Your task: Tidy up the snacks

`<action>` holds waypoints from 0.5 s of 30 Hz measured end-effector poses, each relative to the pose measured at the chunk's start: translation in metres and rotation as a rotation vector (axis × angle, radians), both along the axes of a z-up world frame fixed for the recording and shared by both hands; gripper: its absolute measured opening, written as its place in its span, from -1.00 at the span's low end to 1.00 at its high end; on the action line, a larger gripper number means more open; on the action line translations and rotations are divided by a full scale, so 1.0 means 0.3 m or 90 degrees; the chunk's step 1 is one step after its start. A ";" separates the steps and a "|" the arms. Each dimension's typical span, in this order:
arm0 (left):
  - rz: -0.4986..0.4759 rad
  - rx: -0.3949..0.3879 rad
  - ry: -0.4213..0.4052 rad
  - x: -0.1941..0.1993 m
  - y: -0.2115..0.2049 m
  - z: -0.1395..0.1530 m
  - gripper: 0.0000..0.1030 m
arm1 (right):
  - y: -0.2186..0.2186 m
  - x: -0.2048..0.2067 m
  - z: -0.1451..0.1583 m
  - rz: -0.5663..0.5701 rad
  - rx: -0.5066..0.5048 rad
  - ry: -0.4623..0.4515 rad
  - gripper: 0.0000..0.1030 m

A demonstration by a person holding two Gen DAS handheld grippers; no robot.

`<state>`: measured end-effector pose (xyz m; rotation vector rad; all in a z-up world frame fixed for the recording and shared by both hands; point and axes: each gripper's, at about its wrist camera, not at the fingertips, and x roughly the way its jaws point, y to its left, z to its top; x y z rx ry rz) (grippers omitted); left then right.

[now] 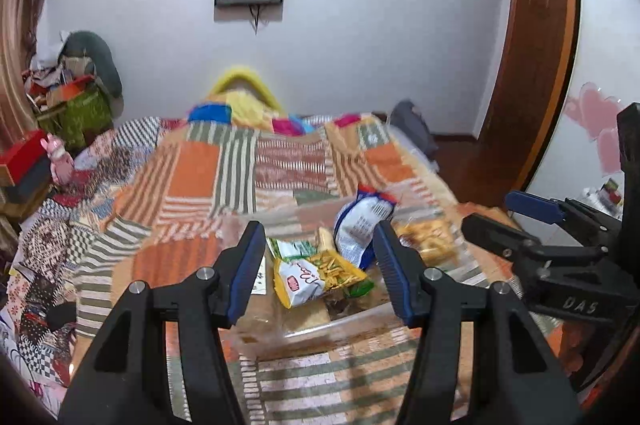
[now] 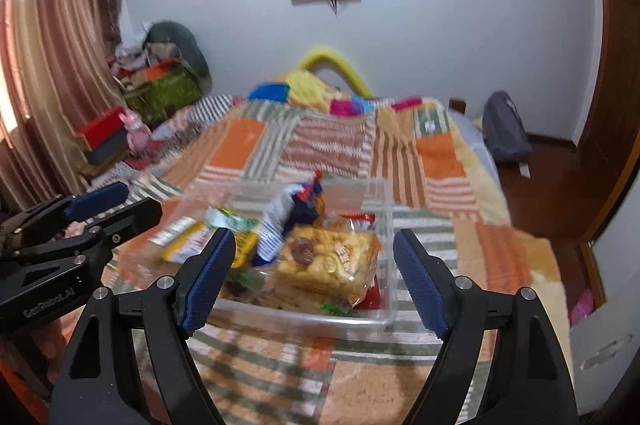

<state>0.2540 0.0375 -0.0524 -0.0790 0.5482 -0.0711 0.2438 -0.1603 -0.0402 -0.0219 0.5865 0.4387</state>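
Note:
A clear plastic box (image 1: 352,323) (image 2: 304,315) sits on the patchwork bed cover and holds several snack packets. Among them are a yellow stick-snack packet (image 1: 316,275), a blue and white packet (image 1: 362,223) (image 2: 288,215), and a clear packet of golden biscuits (image 1: 428,239) (image 2: 328,263). My left gripper (image 1: 318,269) is open and empty, just above the box's near side. My right gripper (image 2: 314,275) is open and empty, also over the near side of the box. Each gripper shows in the other's view, the right gripper (image 1: 516,221) and the left gripper (image 2: 116,207).
The bed (image 1: 200,177) is covered with an orange, green and white patchwork cover. Bright cushions (image 1: 240,109) lie at its far end. Boxes and clutter (image 1: 68,101) stand at the left by a curtain. A wooden door (image 1: 532,65) and floor are at the right.

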 end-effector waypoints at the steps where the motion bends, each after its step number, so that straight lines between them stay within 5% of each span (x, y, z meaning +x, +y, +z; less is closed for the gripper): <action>1: 0.001 -0.003 -0.015 -0.032 0.003 0.030 0.12 | -0.006 -0.024 0.025 0.001 0.005 -0.013 0.54; 11: 0.004 -0.002 -0.155 -0.339 -0.003 0.241 0.43 | -0.052 -0.295 0.236 0.010 0.061 -0.143 0.64; 15: 0.017 0.007 -0.186 -0.428 -0.010 0.262 0.86 | -0.054 -0.355 0.246 0.003 0.068 -0.165 0.87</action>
